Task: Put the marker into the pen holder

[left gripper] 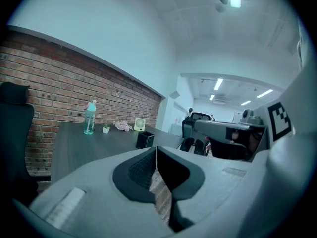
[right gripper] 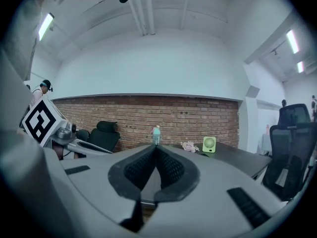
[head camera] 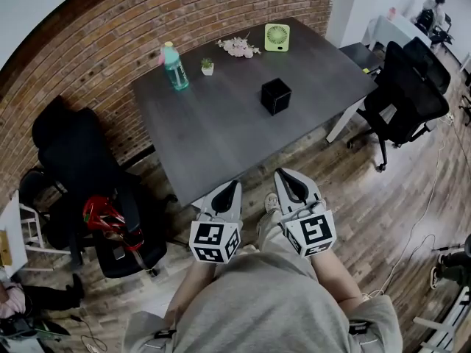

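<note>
The black cube pen holder [head camera: 276,95] stands on the dark grey table [head camera: 221,131], right of its middle; the left gripper view also shows the pen holder [left gripper: 144,140], far off. No marker shows in any view. Both grippers are held low in front of the person, just short of the table's near edge. My left gripper [head camera: 235,184] has its jaws shut with nothing between them, and in its own view the left gripper [left gripper: 156,148] tips meet. My right gripper [head camera: 280,173] is beside it, also shut and empty, as the right gripper [right gripper: 156,148] shows in its own view.
At the table's back stand a teal bottle [head camera: 174,66], a small potted plant [head camera: 207,66], pink flowers [head camera: 239,47] and a green fan [head camera: 277,37]. Black office chairs stand at the left [head camera: 81,160] and right [head camera: 408,98]. A brick wall [head camera: 110,28] runs behind.
</note>
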Demonstrator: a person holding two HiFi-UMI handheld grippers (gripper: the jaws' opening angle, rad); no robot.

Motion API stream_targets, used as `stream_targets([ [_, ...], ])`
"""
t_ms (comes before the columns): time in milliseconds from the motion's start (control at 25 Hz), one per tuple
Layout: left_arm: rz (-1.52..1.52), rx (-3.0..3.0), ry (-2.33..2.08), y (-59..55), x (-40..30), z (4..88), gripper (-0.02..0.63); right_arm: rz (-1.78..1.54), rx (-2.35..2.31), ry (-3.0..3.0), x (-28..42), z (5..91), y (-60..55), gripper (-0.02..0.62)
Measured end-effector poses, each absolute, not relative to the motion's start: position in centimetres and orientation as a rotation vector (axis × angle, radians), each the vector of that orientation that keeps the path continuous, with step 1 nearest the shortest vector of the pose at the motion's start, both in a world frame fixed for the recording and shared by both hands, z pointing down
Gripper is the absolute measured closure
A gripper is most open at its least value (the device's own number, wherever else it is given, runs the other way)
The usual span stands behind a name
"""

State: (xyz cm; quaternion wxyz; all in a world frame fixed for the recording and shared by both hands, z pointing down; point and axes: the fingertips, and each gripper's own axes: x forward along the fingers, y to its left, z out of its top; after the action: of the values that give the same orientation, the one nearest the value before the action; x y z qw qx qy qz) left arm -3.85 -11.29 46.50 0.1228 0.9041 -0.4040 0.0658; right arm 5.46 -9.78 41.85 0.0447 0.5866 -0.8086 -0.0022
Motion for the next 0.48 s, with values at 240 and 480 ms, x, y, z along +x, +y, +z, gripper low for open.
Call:
stream_targets([
  [240, 0.207, 2.635, -1.178, -9.4, -4.6, 47.1, 0.584, -0.005, 1.783, -2.478, 4.5, 42.4, -8.1, 0.592],
  [480, 0.209, 2.639, -1.182, -8.8, -5.2, 47.0, 0.584, 0.004, 1.785, -2.475, 4.0, 42.6, -7.6, 0.592],
])
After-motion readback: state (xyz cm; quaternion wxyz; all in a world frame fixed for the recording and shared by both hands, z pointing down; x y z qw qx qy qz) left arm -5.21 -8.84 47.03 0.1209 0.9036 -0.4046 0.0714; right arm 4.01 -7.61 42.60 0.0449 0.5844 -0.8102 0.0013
